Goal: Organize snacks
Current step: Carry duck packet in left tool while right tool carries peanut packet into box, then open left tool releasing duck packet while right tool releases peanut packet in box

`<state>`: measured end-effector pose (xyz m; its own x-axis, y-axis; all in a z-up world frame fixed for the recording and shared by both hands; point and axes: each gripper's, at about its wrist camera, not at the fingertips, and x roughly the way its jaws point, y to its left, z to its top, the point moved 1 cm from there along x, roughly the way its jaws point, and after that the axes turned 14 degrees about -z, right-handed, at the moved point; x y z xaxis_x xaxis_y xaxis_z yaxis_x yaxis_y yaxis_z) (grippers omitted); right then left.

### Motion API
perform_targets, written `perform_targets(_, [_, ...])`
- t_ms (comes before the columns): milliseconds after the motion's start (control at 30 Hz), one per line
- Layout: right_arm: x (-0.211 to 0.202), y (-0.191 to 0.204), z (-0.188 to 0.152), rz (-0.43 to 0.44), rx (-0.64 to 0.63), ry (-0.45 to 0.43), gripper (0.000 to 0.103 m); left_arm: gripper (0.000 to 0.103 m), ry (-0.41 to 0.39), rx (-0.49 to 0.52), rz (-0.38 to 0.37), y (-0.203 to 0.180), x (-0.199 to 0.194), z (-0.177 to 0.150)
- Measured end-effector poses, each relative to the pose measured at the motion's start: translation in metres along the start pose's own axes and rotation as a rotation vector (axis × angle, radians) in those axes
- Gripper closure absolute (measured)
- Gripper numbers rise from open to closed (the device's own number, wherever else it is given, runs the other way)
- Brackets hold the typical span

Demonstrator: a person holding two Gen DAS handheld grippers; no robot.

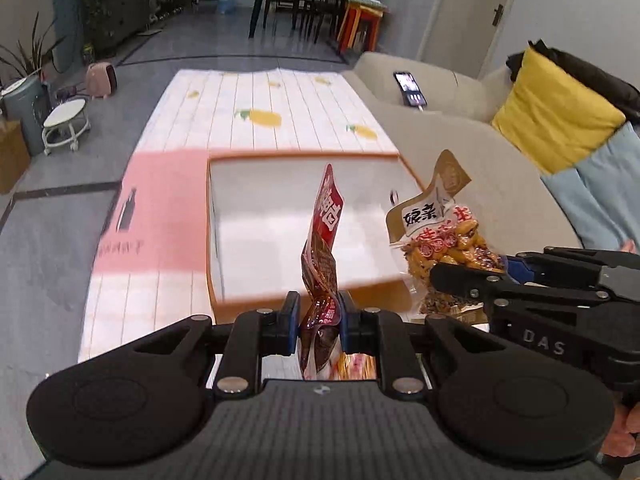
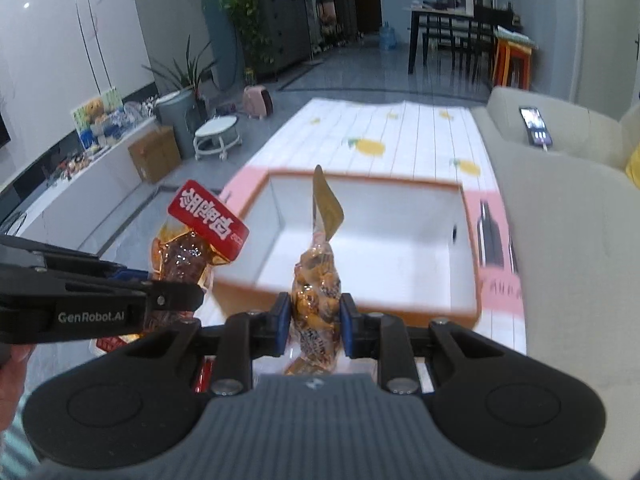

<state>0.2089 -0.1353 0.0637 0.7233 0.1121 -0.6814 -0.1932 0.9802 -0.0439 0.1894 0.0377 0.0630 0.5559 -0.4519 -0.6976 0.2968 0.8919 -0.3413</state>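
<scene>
My left gripper (image 1: 319,322) pinches the red snack pack (image 1: 323,240), right gripper (image 2: 313,326) the peanut pack (image 2: 316,284); white box (image 2: 460,240) looks empty, both drops pending.

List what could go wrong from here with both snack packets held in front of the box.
1. The left gripper pinches the red packet low, at a crumpled edge; it could slip out.
2. The peanut packet in the right gripper stands tall and floppy; it may catch the near rim of the white box.
3. Both grippers sit close together and could collide.
</scene>
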Motion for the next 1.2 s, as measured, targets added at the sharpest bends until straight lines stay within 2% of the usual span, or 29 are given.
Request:
perform_targets(200, [0.043, 0.002, 0.035, 0.015, 0.026, 0.026, 0.081, 0.083, 0.016, -0.018, 0.027, 0.016, 0.025, 0.030])
perform_targets(333, [0.080, 0.005, 0.048, 0.001, 0.022, 0.063, 0.081, 0.083, 0.076, -0.056, 0.011, 0.034, 0.054, 0.044])
perform_targets(433, [0.109, 0.008, 0.051, 0.005, 0.027, 0.114, 0.081, 0.083, 0.122, -0.063, 0.037, 0.046, 0.074, 0.047])
perform_targets(667, [0.170, 0.015, 0.042, 0.053, 0.039, 0.277, 0.081, 0.084, 0.224, -0.100, 0.045, 0.073, 0.115, 0.049])
perform_targets(867, [0.204, 0.018, 0.030, 0.117, 0.073, 0.395, 0.081, 0.084, 0.270, -0.111, 0.040, 0.084, 0.136, 0.049])
perform_targets(1100, [0.222, 0.026, 0.021, 0.164, 0.097, 0.466, 0.081, 0.084, 0.308, -0.125, 0.058, 0.096, 0.155, 0.046])
perform_targets(1200, [0.228, 0.029, 0.018, 0.152, 0.078, 0.487, 0.081, 0.084, 0.315, -0.059, 0.100, 0.091, 0.160, 0.046])
